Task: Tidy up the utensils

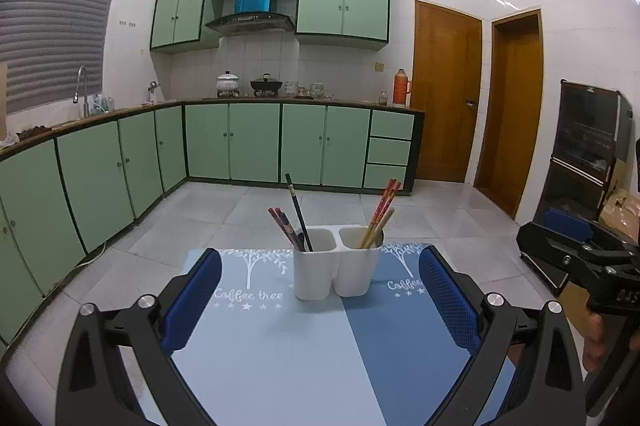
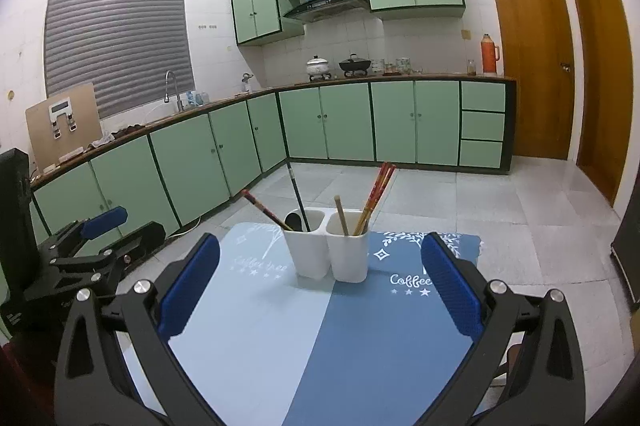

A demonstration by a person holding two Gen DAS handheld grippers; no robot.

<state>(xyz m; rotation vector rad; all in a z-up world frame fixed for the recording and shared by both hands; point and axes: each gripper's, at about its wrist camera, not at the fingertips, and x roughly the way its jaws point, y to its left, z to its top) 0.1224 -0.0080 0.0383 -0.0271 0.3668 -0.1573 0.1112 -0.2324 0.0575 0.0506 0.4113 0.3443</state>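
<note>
A kitchen of green cabinets [image 1: 256, 142] is filling the background, with two wooden doors [image 1: 444, 94] standing to the right of them. In front, the desk [image 2: 256, 338] is lying under a two-tone blue mat [image 1: 400, 338] printed with white trees and the words "Coffee tree".

The left claw [image 1: 320, 298] is hanging wide open over the near part of the mat, its blue pads [image 1: 192, 302] standing well apart with nothing between them. The right claw [image 2: 320, 290] is spreading just as wide and gripping nothing; in the left wrist view it is showing at the right edge, with a hand [image 1: 600, 342] partly visible under it.

A white utensil holder [image 1: 338, 262] with two compartments is standing upright at the far middle of the mat, beyond both claws and touching neither. Its left compartment is holding a long black chopstick [image 1: 298, 214], dark red chopsticks [image 2: 262, 210] leaning left, and a dark spoon [image 2: 294, 220]. Its right compartment is holding red patterned chopsticks [image 1: 382, 210] leaning right and pale wooden ones [image 2: 341, 214].
</note>
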